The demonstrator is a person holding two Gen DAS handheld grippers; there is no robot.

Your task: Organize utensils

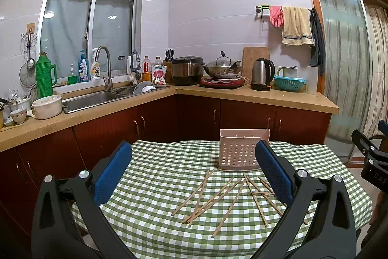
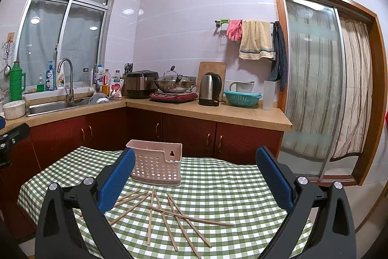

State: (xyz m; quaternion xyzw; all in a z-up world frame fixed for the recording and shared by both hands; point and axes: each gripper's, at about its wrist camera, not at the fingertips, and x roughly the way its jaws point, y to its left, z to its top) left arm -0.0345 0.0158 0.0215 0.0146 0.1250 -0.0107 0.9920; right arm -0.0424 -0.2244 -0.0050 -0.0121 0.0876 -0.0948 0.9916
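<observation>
Several wooden chopsticks [image 1: 219, 196] lie scattered on the green checked tablecloth [image 1: 157, 162]; in the right wrist view the chopsticks [image 2: 169, 215] lie in front of me too. A pink perforated utensil holder [image 1: 238, 150] stands upright behind them, also seen in the right wrist view [image 2: 156, 165], with something inside its rim. My left gripper [image 1: 194, 157] is open and empty, above the table short of the chopsticks. My right gripper [image 2: 195, 167] is open and empty, likewise above the table. Part of the right gripper shows at the left wrist view's right edge [image 1: 371, 157].
Behind the table runs an L-shaped counter [image 1: 254, 95] with red cabinets, a sink [image 1: 97, 99], a rice cooker [image 1: 188, 70], a wok [image 1: 222, 70], a kettle [image 1: 262, 74] and a teal colander [image 1: 289, 83]. A sliding glass door [image 2: 315, 89] is at the right.
</observation>
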